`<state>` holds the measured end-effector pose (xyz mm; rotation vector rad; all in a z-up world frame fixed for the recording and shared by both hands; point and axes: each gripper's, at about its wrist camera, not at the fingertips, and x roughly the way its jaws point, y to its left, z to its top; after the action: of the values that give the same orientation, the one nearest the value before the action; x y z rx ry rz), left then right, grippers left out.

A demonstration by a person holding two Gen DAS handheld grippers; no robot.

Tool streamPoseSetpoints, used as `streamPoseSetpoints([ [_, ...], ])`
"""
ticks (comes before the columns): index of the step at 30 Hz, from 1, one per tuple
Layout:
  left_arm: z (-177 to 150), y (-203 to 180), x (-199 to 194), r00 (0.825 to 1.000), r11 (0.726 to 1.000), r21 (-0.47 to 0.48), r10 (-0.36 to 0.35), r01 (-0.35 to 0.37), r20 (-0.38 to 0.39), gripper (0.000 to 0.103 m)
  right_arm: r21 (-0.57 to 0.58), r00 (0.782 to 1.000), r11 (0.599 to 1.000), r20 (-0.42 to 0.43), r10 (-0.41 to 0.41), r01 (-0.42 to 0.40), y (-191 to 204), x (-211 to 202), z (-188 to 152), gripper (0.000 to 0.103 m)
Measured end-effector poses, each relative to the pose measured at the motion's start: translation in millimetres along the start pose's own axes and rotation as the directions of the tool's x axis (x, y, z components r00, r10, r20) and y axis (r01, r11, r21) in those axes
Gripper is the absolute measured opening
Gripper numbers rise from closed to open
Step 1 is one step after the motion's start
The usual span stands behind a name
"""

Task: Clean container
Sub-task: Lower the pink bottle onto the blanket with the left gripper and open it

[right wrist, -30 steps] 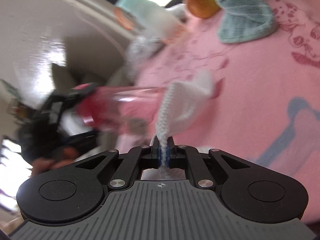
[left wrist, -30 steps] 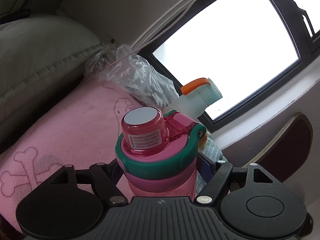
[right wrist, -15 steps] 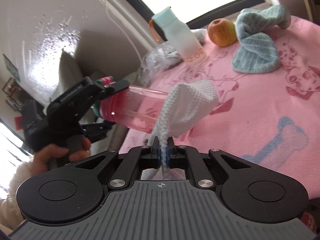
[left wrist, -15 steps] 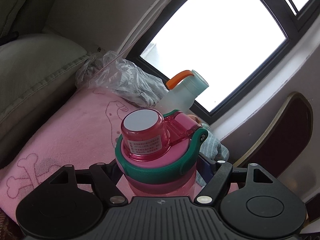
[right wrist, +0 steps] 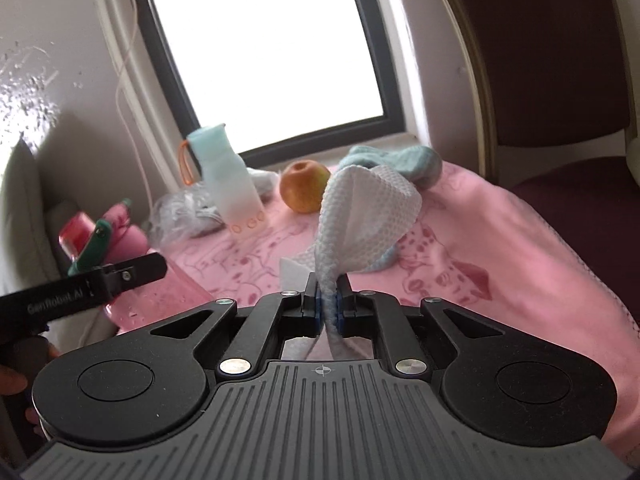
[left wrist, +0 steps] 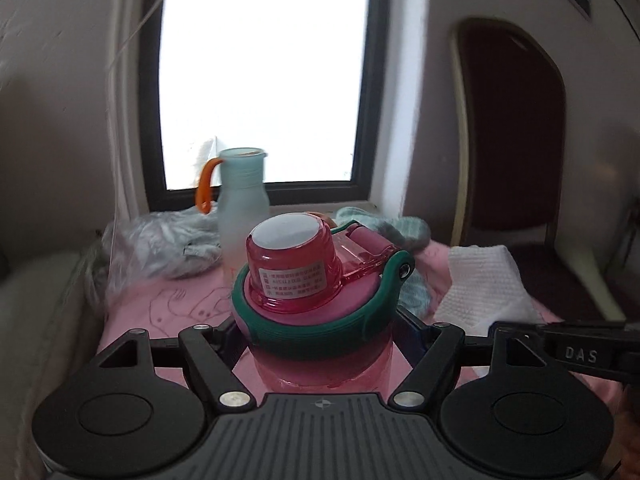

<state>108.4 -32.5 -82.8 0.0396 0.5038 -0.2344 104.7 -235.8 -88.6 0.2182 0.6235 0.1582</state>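
Observation:
My left gripper (left wrist: 320, 332) is shut on a pink bottle (left wrist: 316, 280) with a red cap and green collar, held upright just above the pink blanket. The bottle also shows at the left in the right wrist view (right wrist: 120, 248), with the left gripper's finger (right wrist: 100, 280) across it. My right gripper (right wrist: 328, 300) is shut on a white textured cloth (right wrist: 368, 220), which stands up from the jaws. The cloth shows at the right in the left wrist view (left wrist: 484, 288), beside the bottle and apart from it.
A frosted bottle (right wrist: 228, 184) with a mint cap and orange loop, an apple (right wrist: 304, 186), a teal towel (right wrist: 396, 160) and a crumpled plastic bag (right wrist: 180, 216) lie at the back of the pink blanket (right wrist: 500, 240) under the window. A dark chair (left wrist: 516, 140) stands at the right.
The left gripper has turned the pink bottle from tilted to upright. The right gripper with the white cloth has swung away from the bottle's side and now faces the window.

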Motion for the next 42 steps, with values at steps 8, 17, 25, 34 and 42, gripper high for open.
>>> streamPoseSetpoints([
  [8, 2, -12, 11, 0.995, 1.0, 0.006, 0.019, -0.019, -0.1, 0.078, 0.043, 0.999, 0.999, -0.037, -0.016, 0.017, -12, 5, -8, 0.012],
  [17, -6, -8, 20, 0.989, 1.0, 0.007, 0.023, -0.023, -0.146, 0.088, 0.062, 0.998, 0.998, -0.054, -0.011, 0.014, -13, 4, -9, 0.013],
  [25, -12, -9, 33, 0.992, 0.999, 0.032, -0.013, 0.017, -0.123, 0.072, 0.066, 0.998, 0.998, -0.065, -0.007, 0.012, -10, 6, -10, 0.013],
  [34, -3, 13, 53, 0.995, 0.999, 0.011, 0.051, -0.05, -0.089, 0.071, 0.032, 0.999, 0.999, -0.038, -0.003, 0.005, -10, 21, -1, 0.013],
  [42, -6, 17, 49, 0.995, 0.999, 0.007, 0.037, -0.036, -0.088, 0.071, -0.031, 0.995, 0.998, -0.087, -0.052, 0.049, -6, 95, 10, 0.013],
])
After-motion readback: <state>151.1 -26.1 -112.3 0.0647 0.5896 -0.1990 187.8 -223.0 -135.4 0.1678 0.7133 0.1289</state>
